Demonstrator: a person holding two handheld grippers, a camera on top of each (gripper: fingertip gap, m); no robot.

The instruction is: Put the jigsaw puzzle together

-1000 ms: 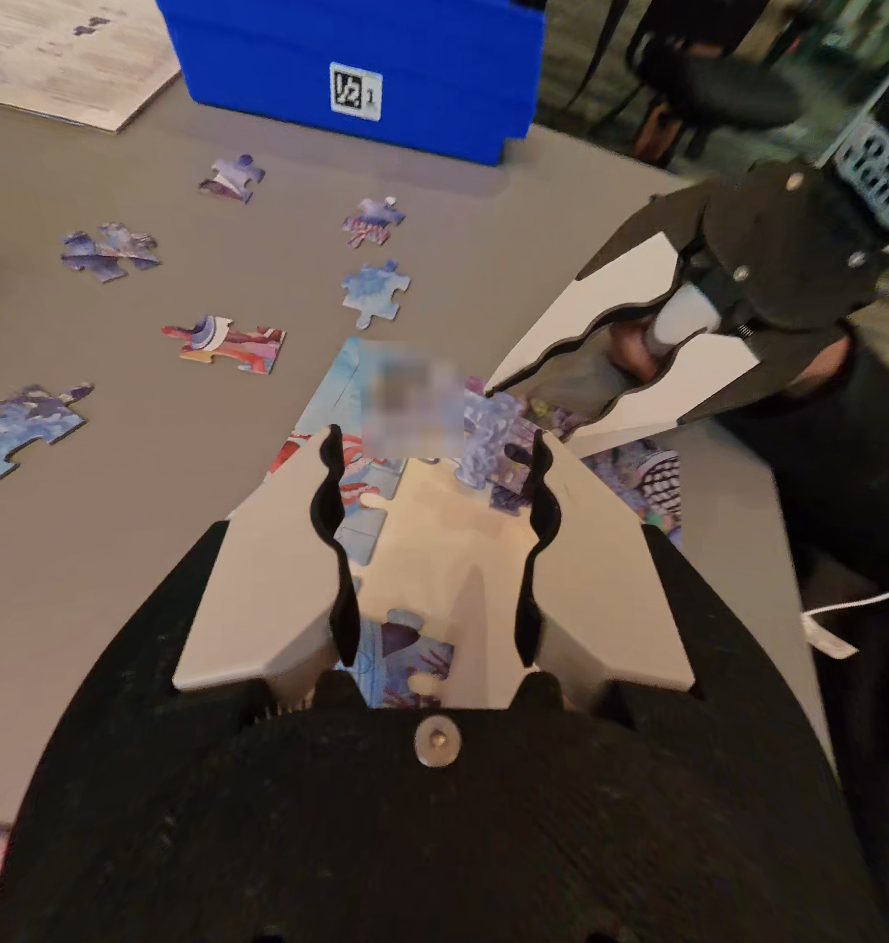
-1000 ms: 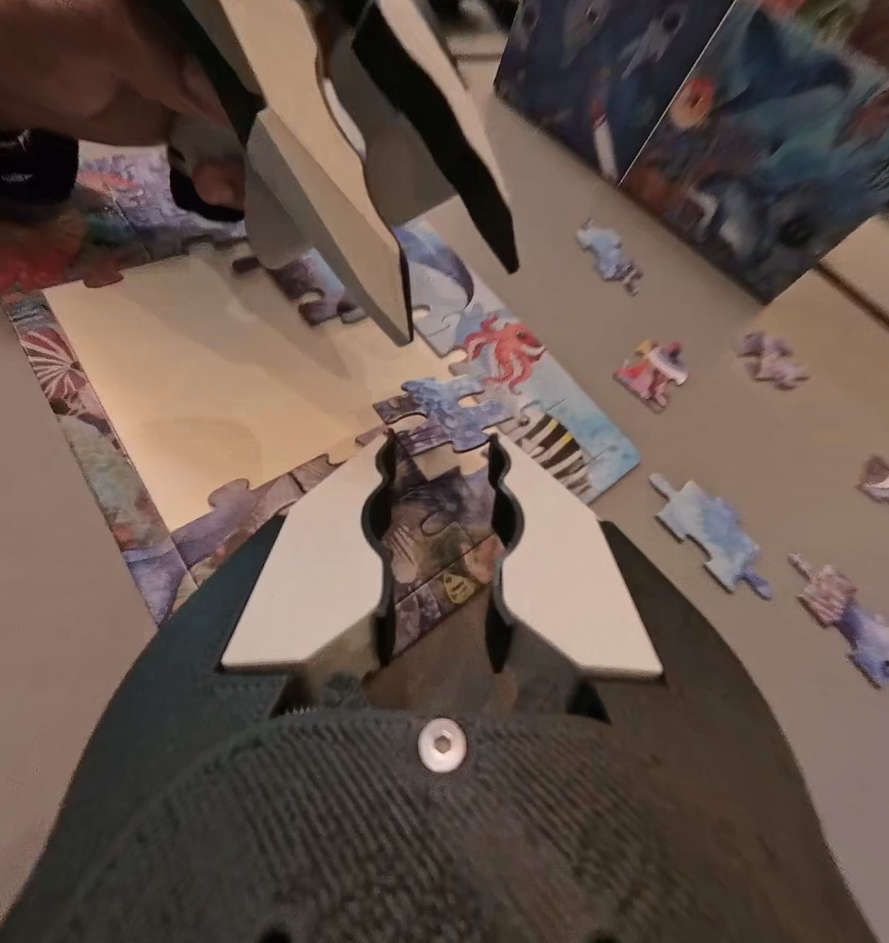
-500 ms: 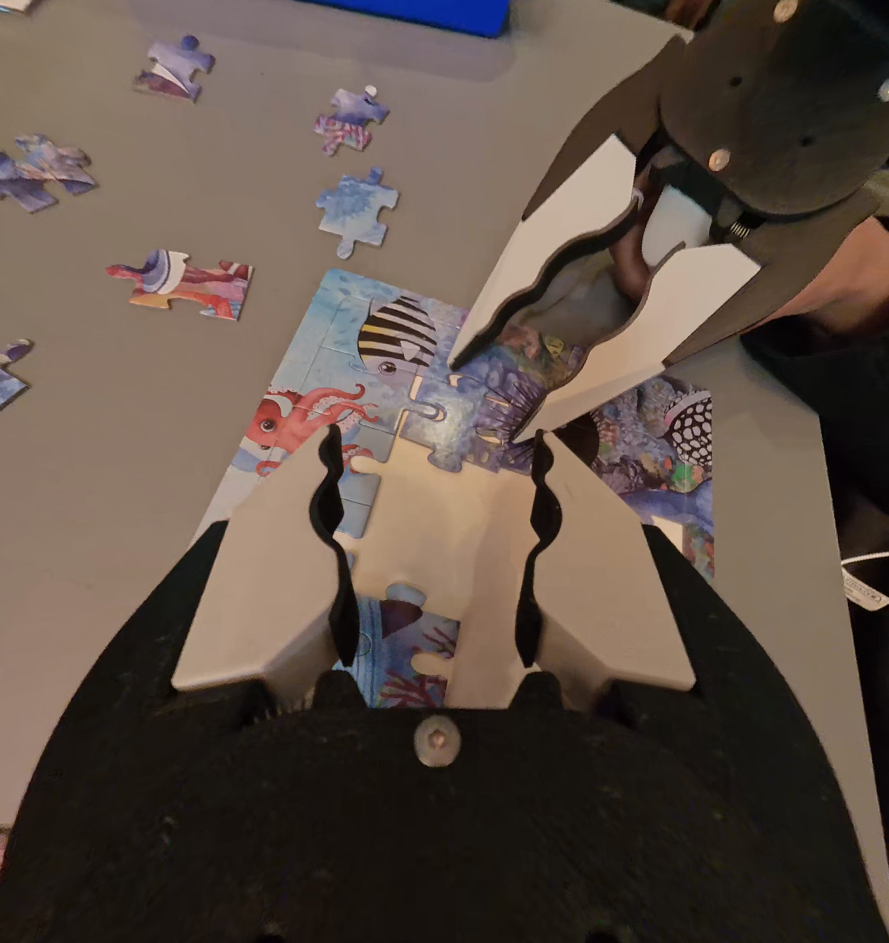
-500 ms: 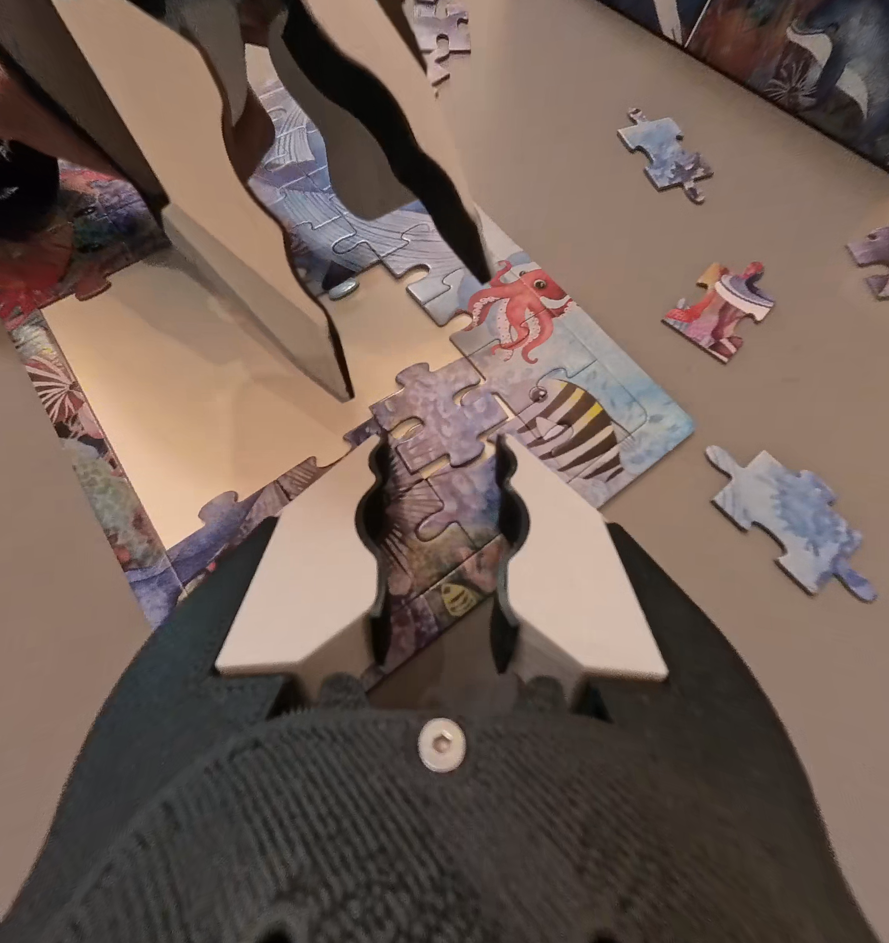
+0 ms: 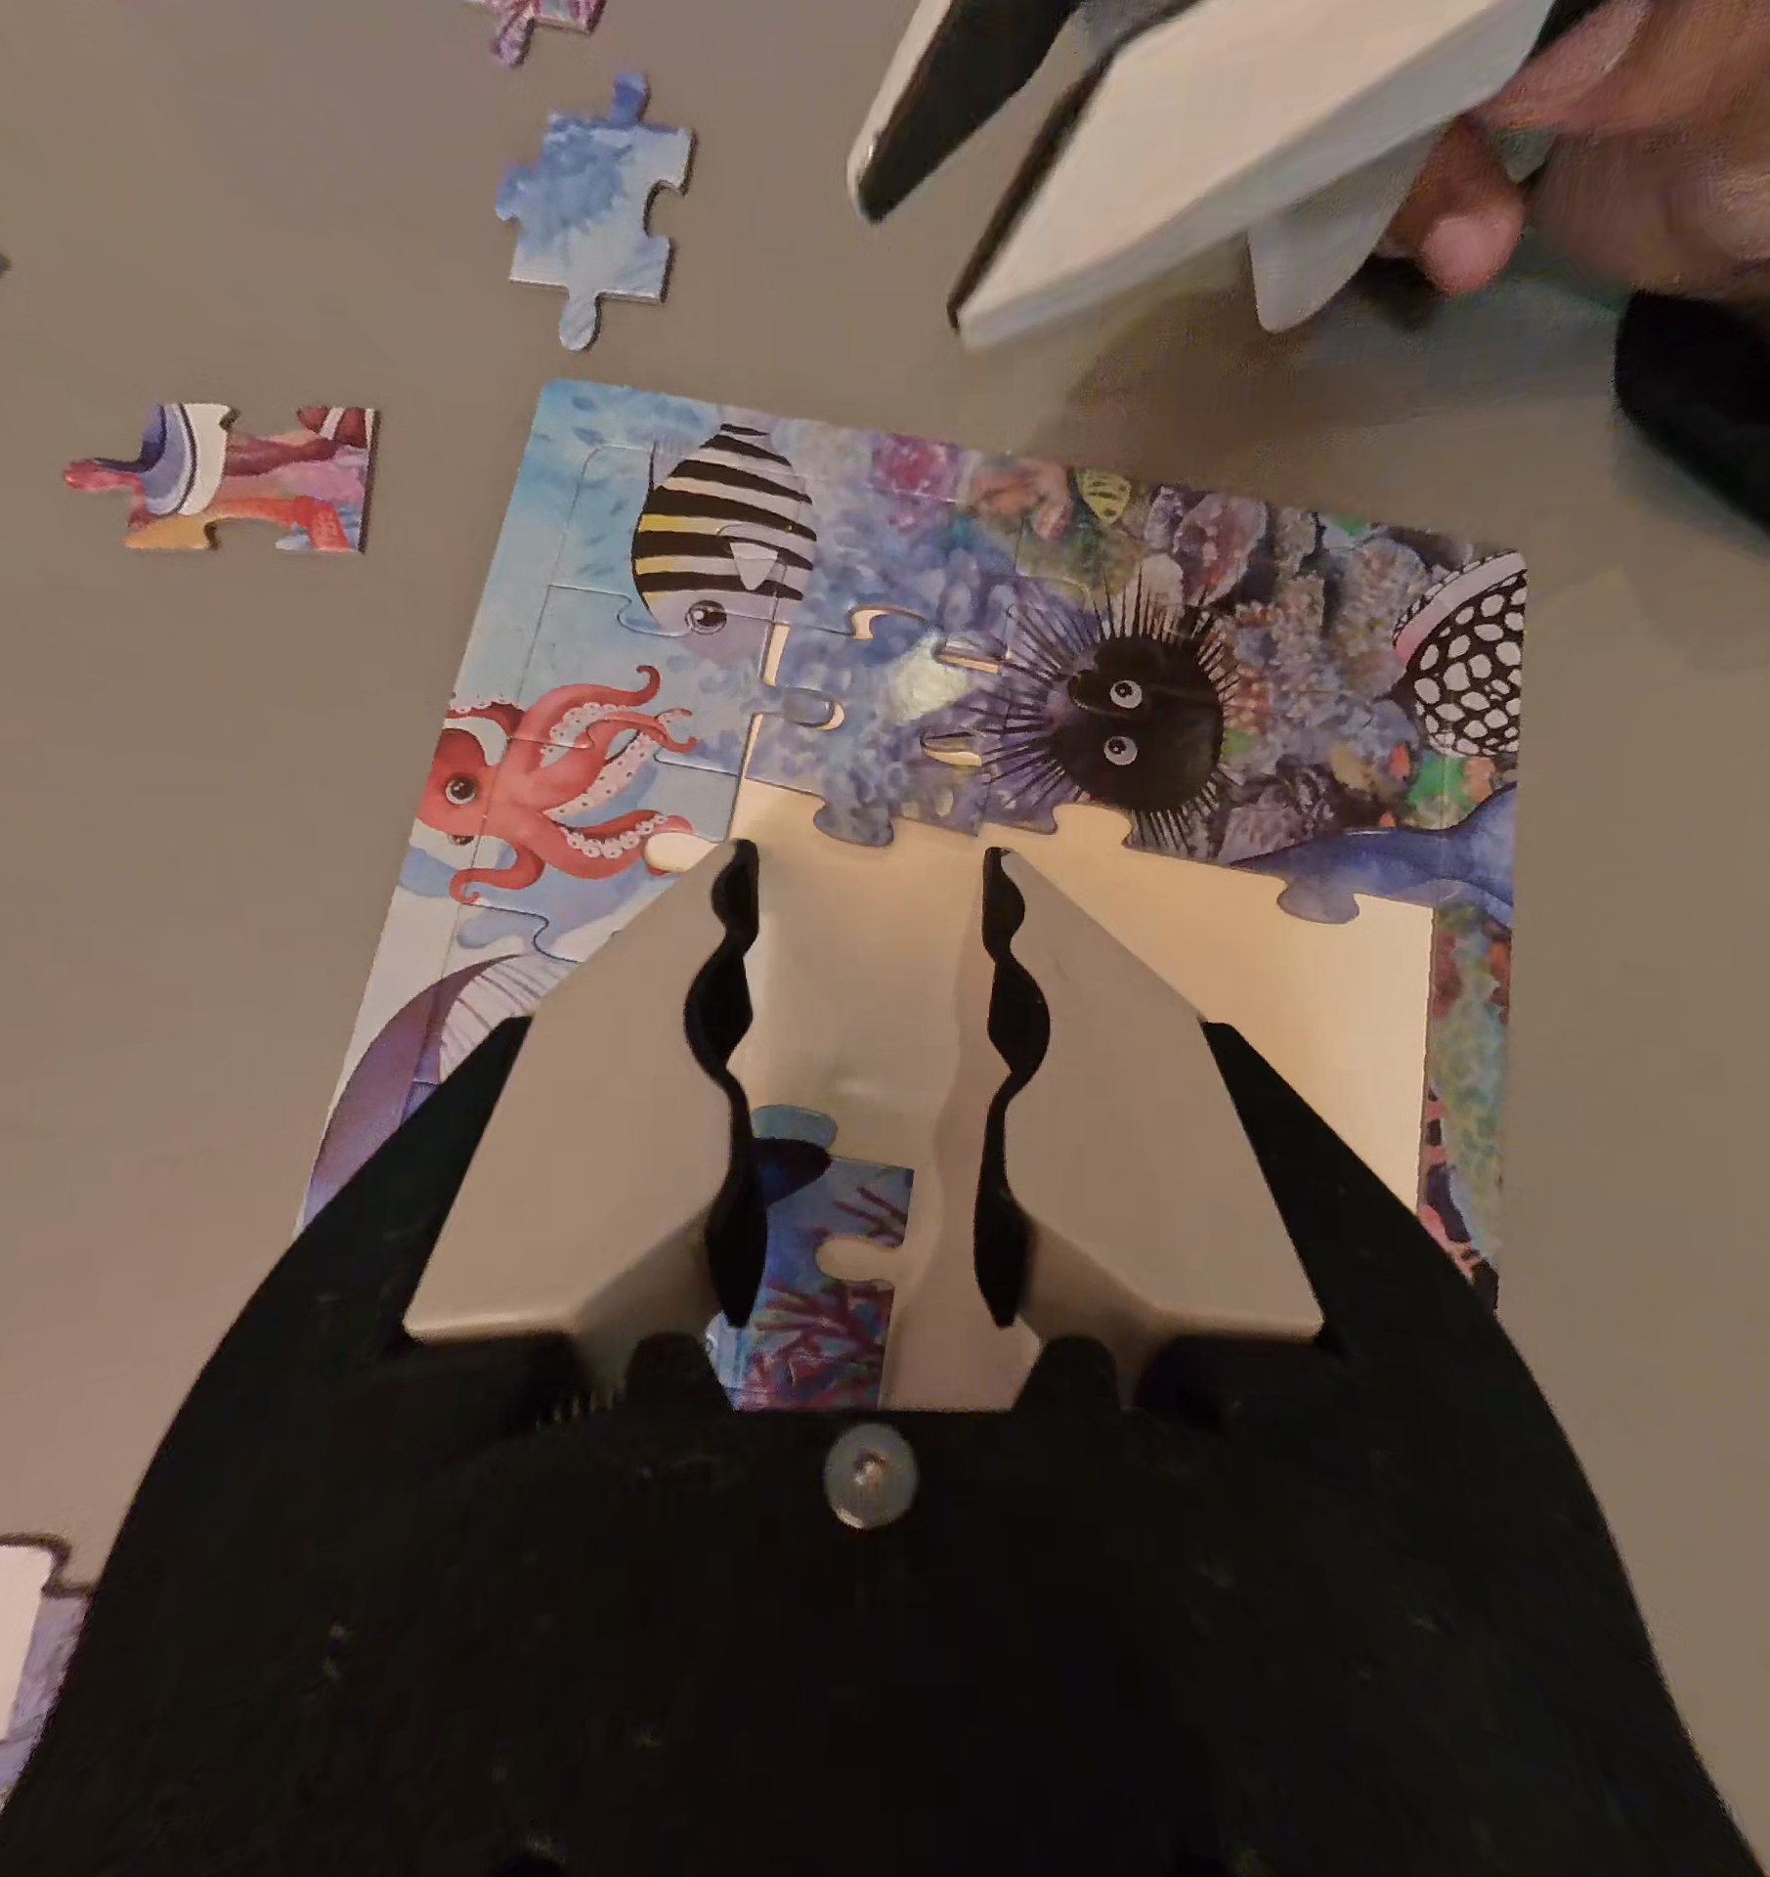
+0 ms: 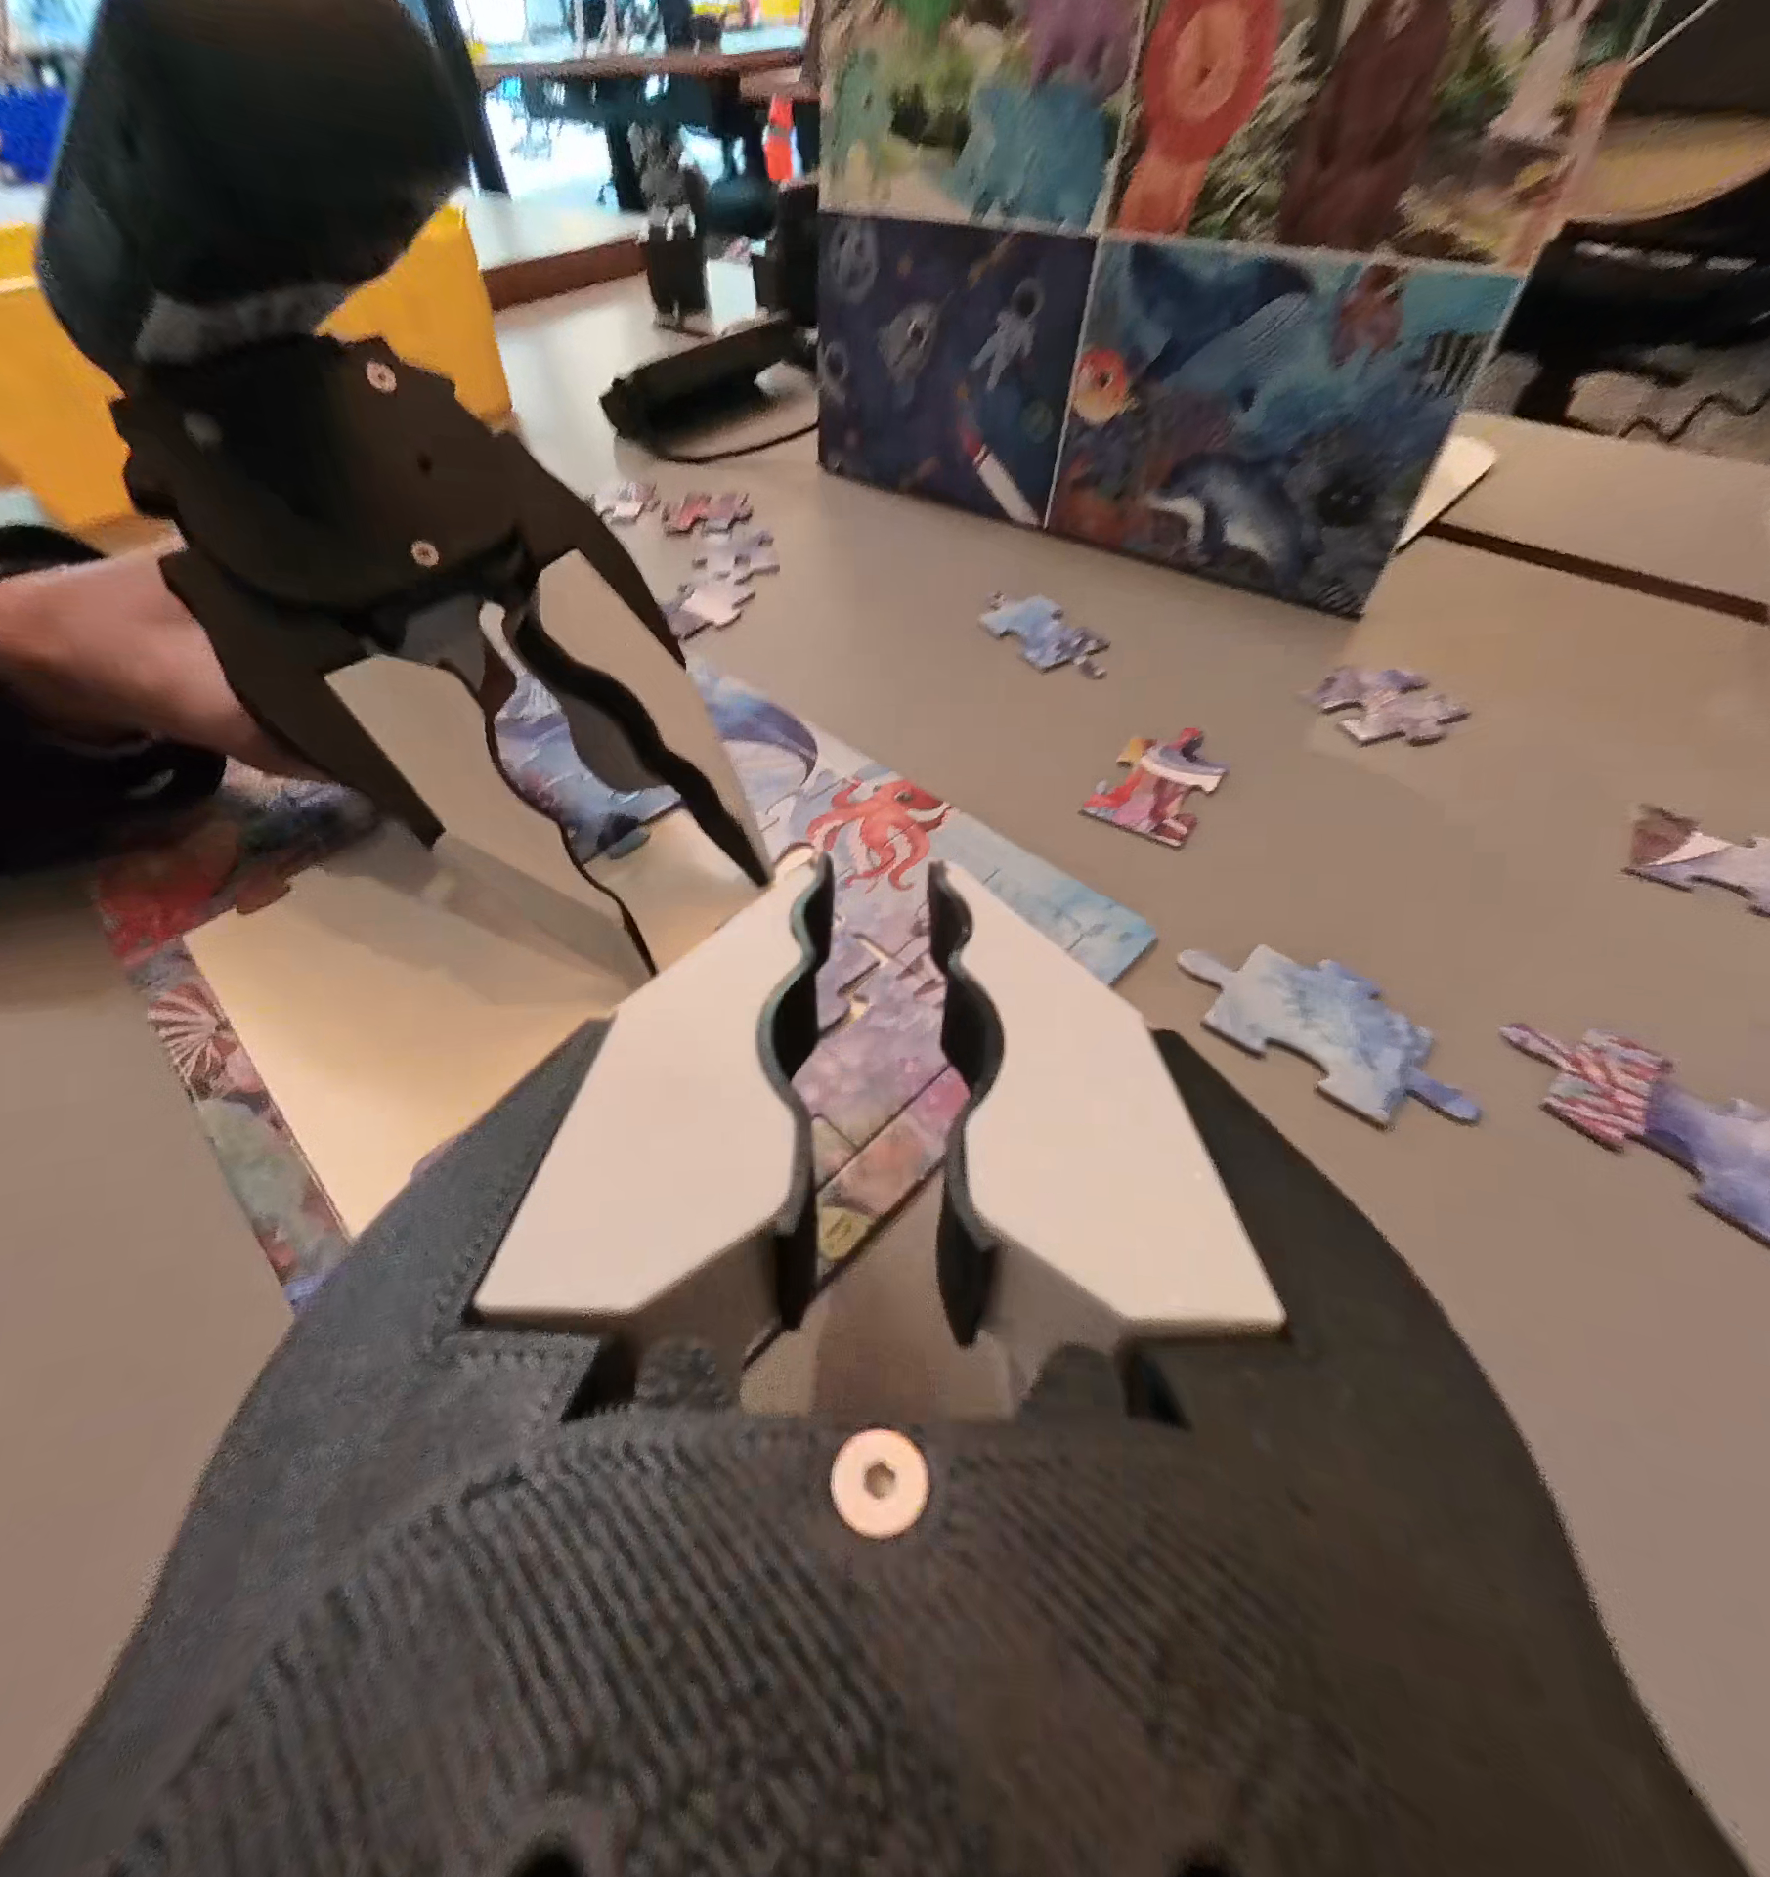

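Grey bench (image 5: 200,914), carrying all items. Puzzle (image 5: 1012,650): part-built sea scene lying flat on the bench, long axis running away from the left wrist camera, short edge at the far end; border and far rows filled (striped fish, octopus, urchin), cream middle (image 5: 1216,1016) bare. Box (image 6: 1165,335): pictured carton, upright at the far side of the bench, well apart from the puzzle. Left gripper (image 5: 865,863): jaws apart, empty, tips low over the bare middle just beside the seated row. Right gripper (image 6: 875,879): jaws slightly apart, nothing between them, raised over the puzzle's near corner and pointing toward the octopus. Blue piece (image 5: 596,203): loose, flat, just beyond the puzzle's far edge, long axis roughly in line with the puzzle's. Red-and-white piece (image 5: 231,477): loose, off the puzzle's far left corner, lying crosswise. Further loose pieces scattered beyond. Step in hand, by judgement: between placements, both grippers free. Next move probably calls for taking a loose piece by its edge, turning it until the tabs match a gap beside the seated row, then pressing it flat.
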